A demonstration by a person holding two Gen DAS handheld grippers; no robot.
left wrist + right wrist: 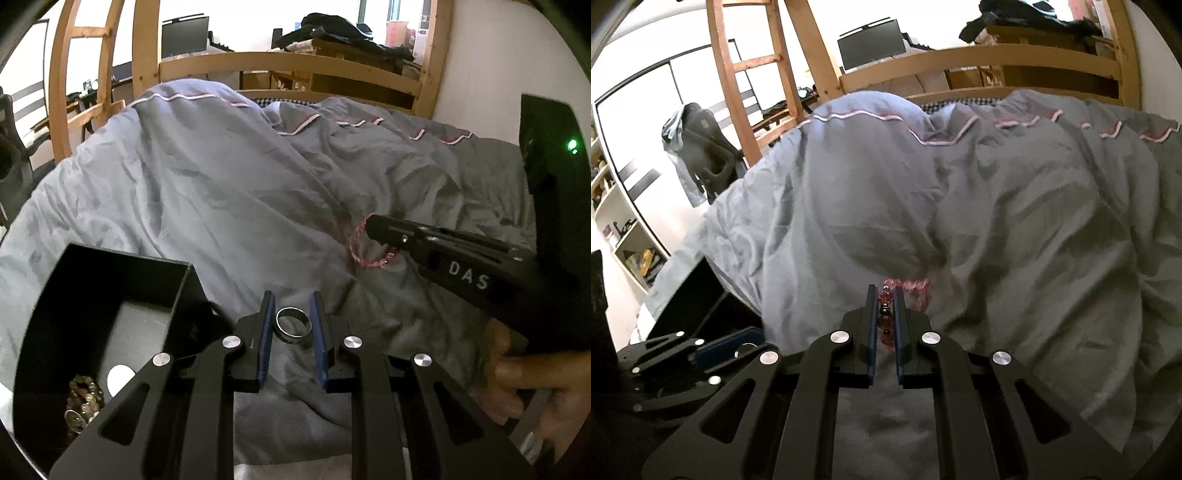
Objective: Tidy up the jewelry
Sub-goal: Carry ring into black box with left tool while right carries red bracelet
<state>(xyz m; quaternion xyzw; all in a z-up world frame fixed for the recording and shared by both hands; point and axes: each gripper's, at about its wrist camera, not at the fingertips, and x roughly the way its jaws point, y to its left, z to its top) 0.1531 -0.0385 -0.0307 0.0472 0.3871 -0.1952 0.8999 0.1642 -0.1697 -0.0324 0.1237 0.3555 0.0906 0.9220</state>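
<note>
Left hand-held gripper [293, 326] pinches a silver ring [294, 325] edgewise, just beside the open black box [110, 280] holding earlier pieces. Right hand-held gripper [885, 314] clamps a pink bead bracelet [886, 317], loop trailing on the duvet [1034, 221], probably lifted clear.

A wooden-framed bed [291, 61] carries everything, covered by a rumpled grey-blue duvet with pink-and-white scalloped trim [221, 177]. An open black rectangular box [110, 280] rests on the duvet at the near left, a beaded bracelet [83, 395] lying inside it.
</note>
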